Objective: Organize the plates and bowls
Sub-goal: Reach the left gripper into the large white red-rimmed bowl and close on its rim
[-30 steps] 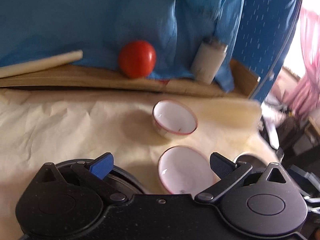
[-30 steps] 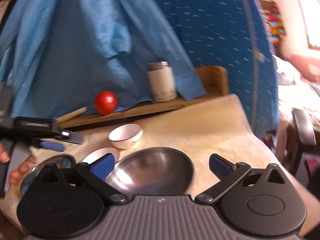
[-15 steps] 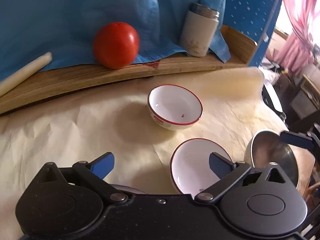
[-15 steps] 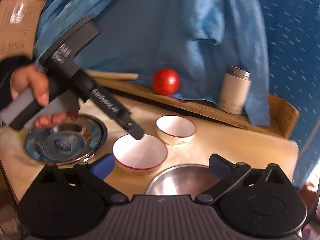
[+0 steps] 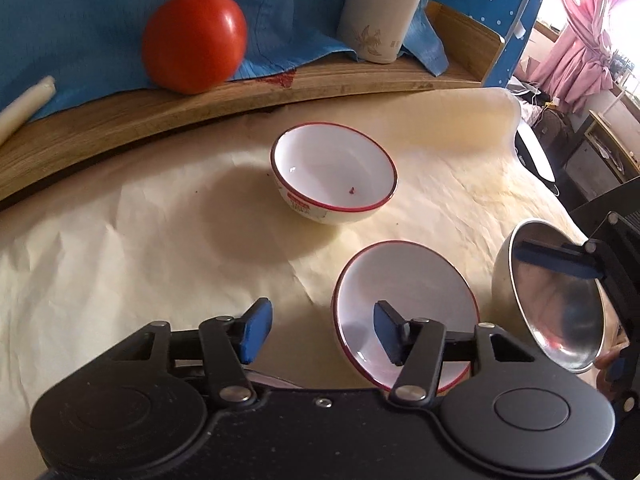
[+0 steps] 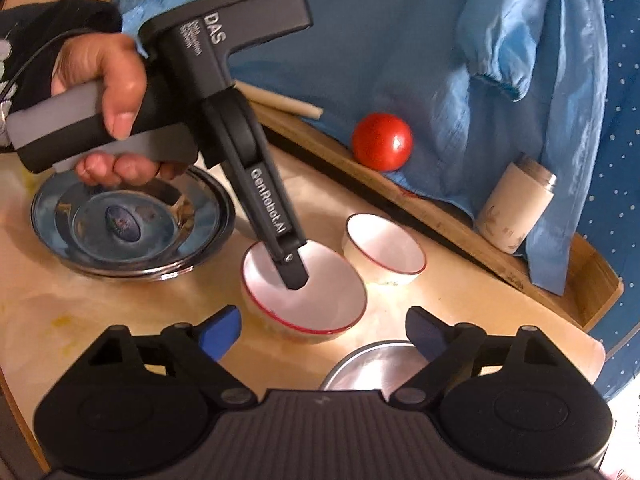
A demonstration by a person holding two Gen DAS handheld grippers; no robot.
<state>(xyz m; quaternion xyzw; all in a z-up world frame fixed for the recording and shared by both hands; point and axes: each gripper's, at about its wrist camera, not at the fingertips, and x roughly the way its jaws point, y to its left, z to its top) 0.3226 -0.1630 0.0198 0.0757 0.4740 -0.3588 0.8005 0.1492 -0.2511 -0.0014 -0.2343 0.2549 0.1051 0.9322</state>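
We see the left gripper point(image 5: 322, 334) with its jaws apart, straddling the rim of the near red-rimmed white bowl point(image 5: 404, 304): one blue pad sits inside the bowl, the other outside, and no squeeze is visible. In the right wrist view that same gripper's finger dips into this bowl, which looks tilted. The second red-rimmed bowl point(image 5: 334, 174) stands upright just beyond it, apart, on the cream paper-covered table point(image 5: 120, 240).

The right gripper point(image 6: 320, 334) is spread wide, and the steel bowl point(image 6: 372, 368) lies between its fingers. In the left wrist view one blue finger sits inside that bowl, which is tipped toward the camera. We cannot tell if it is gripped.

A steel plate point(image 6: 128, 224) lies under the left hand point(image 6: 108, 92), near the white bowls. A tomato point(image 5: 194, 40) and a beige tumbler point(image 5: 380, 12) rest on the wooden tray point(image 5: 120, 120) against blue cloth point(image 5: 80, 20).
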